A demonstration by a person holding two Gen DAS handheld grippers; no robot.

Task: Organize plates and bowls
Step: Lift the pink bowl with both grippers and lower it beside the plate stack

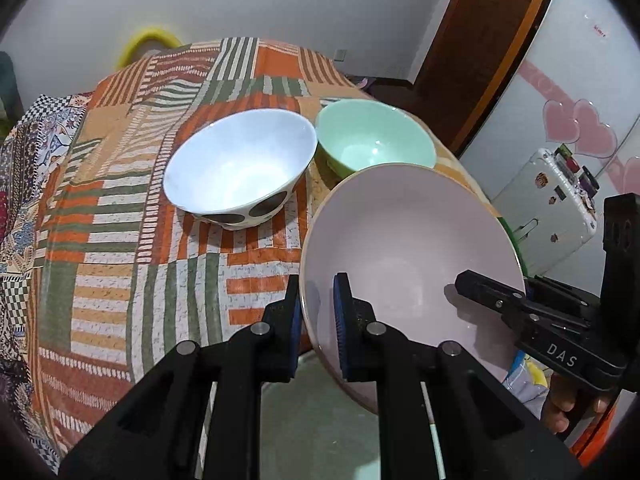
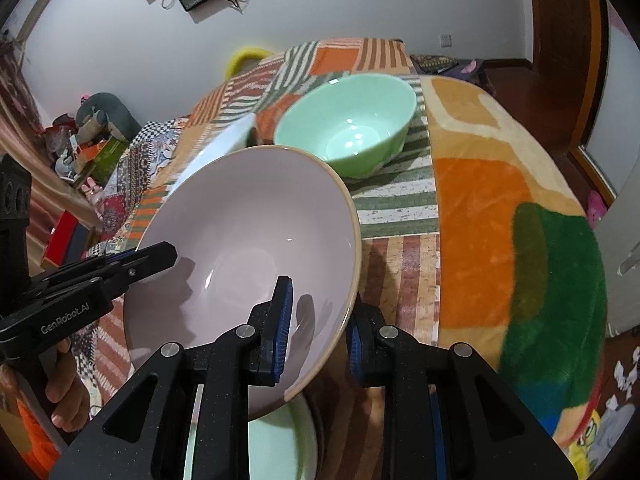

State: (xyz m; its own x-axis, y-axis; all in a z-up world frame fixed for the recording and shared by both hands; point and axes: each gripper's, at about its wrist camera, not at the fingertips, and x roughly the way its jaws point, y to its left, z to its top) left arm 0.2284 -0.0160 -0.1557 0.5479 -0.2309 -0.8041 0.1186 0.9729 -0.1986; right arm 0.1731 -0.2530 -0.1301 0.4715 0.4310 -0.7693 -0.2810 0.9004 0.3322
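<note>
Holding a big pale pink ceramic bowl with a tan rim (image 1: pixel 408 248) up off the bed, tilted, with one hand-held gripper on each side of it. My left hand-held gripper (image 1: pixel 318 320) is pinching the rim on its near-left edge, one blue pad inside the bowl and one outside. My right hand-held gripper (image 2: pixel 316 324) does the same on the opposite edge, pads clamped on the rim, one finger in and one out. Under the bowl, in the right wrist view, there's a pale green dish (image 2: pixel 280 440) peeking out; can't tell exactly what it is. Farther back on the bed sit a mint green glossy bowl (image 1: pixel 374 140) and, just beside it on the left, a white bowl with dark round spots on its outside (image 1: pixel 240 168), both upright on the orange, green and white striped patchwork bedspread (image 1: pixel 120 240). A fuzzy orange and green blanket (image 2: pixel 520 240) covers the right part of the bed.
</note>
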